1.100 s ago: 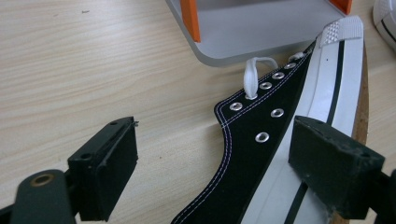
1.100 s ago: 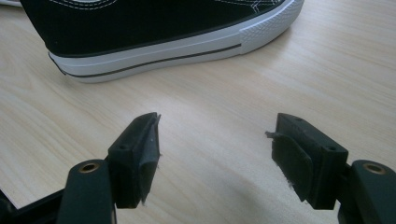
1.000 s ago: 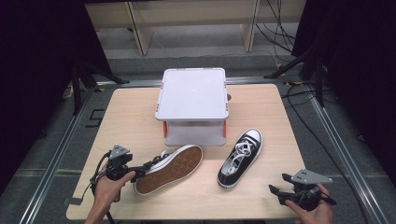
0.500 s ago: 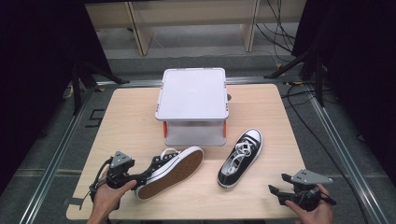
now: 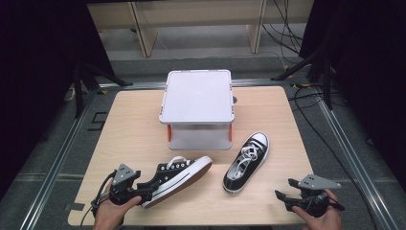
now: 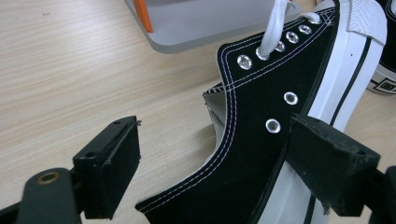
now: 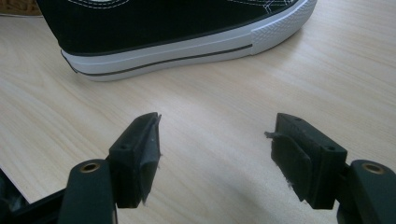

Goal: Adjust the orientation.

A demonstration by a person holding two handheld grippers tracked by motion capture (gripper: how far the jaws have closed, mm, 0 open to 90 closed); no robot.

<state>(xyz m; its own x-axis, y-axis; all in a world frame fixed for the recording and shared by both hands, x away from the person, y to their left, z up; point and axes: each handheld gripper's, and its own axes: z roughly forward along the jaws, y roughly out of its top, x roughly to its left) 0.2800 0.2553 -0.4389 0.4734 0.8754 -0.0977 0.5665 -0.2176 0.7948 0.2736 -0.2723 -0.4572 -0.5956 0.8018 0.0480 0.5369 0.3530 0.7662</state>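
My left tool (image 6: 212, 154) straddles the tipped shoe's (image 5: 179, 176) heel, spread, while my right tool (image 7: 217, 154) hovers spread above the desk (image 5: 134, 124).

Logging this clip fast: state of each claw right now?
Left claw: open, jaws astride the tipped shoe, not clamped.
Right claw: open, holding nothing, short of the upright shoe.

The left gripper (image 5: 143, 194) sat low at the near left of the table (image 5: 134, 124), held in the person's left hand (image 5: 112, 213), its jaws spread wide and pointing right along the near edge. The right gripper (image 5: 282, 197) hovered at the table's near right corner in the right hand (image 5: 318, 215), jaws parted and aimed left, toward the table's middle.
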